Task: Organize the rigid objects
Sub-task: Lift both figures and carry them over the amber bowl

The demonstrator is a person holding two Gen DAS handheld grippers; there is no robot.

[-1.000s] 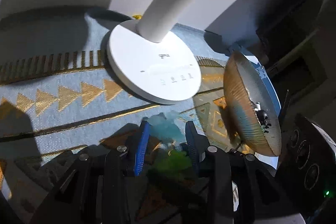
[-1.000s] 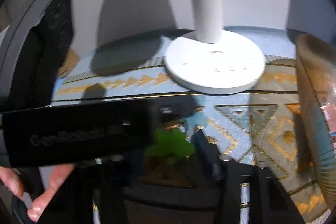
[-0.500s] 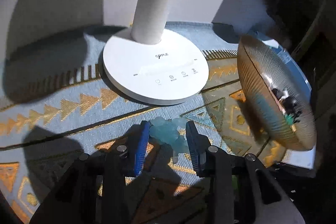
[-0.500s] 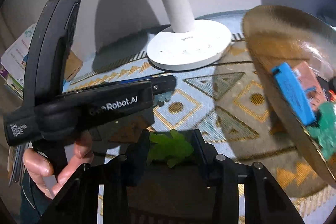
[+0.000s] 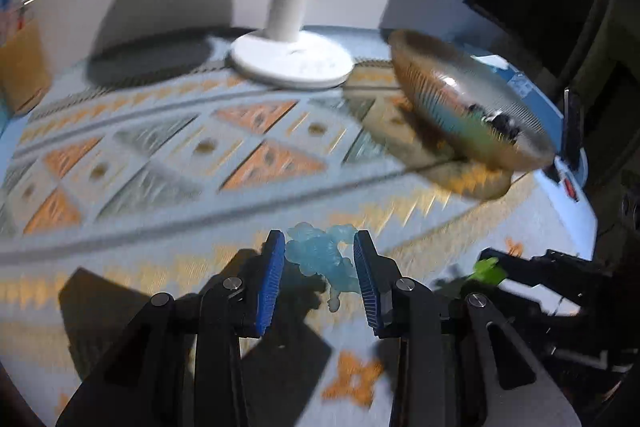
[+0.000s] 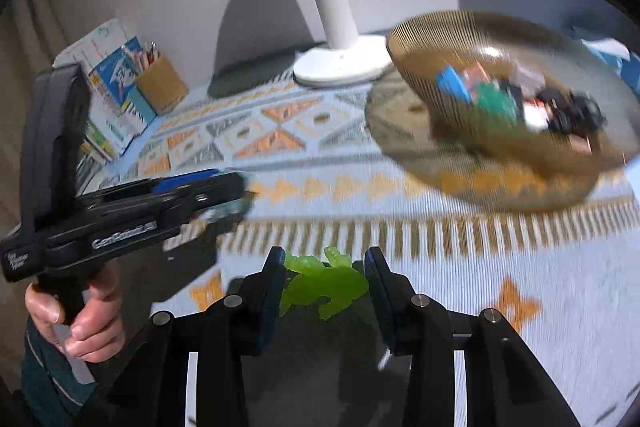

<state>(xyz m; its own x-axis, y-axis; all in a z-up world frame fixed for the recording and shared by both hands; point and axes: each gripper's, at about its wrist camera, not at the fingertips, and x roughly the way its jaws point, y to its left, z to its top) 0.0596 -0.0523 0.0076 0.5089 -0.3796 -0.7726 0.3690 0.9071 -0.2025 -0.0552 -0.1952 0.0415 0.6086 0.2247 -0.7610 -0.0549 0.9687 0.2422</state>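
My left gripper (image 5: 319, 275) is shut on a pale blue translucent toy figure (image 5: 320, 259), held above the patterned cloth. My right gripper (image 6: 325, 283) is shut on a bright green toy figure (image 6: 324, 283), also held above the cloth. The green figure also shows in the left wrist view (image 5: 489, 269) at the lower right. An amber ribbed glass bowl (image 6: 452, 39) stands to the right and holds several small toys. It shows in the left wrist view (image 5: 432, 87) at the right. The left gripper appears in the right wrist view (image 6: 224, 191) at the left, in a hand.
A white desk lamp base (image 5: 292, 63) stands at the back by the wall. A brown pen holder (image 6: 162, 85) and boxes (image 6: 116, 59) stand at the back left. The blue and orange patterned cloth (image 5: 160, 155) covers the table.
Both grippers have pulled back and up from the lamp, each still holding its figure. The bowl and lamp now look farther away. The views are motion-blurred.
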